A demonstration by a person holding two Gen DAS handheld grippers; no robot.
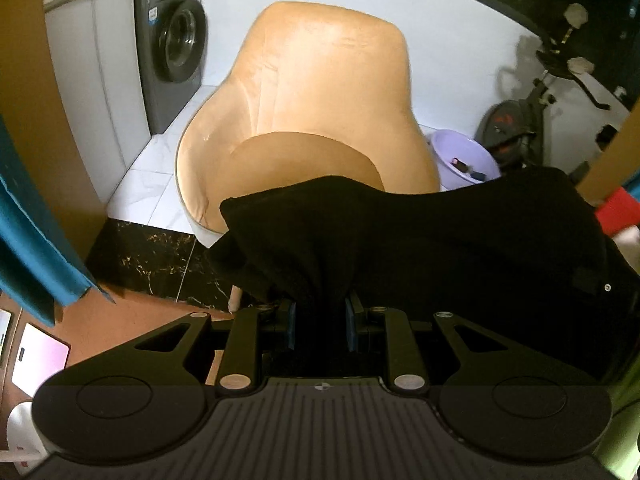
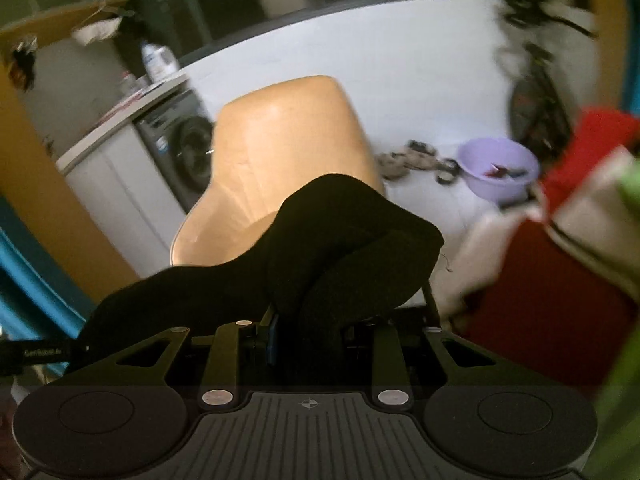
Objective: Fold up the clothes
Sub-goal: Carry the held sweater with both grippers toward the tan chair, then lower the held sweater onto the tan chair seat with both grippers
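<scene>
Beyond chair (image 1: 320,92), garment (image 1: 400,232) sideways

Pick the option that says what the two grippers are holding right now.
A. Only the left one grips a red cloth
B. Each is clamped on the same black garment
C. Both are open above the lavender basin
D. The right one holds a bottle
B: the left gripper and the right gripper each have the black garment bunched between their jaws, in front of the tan chair.
</scene>
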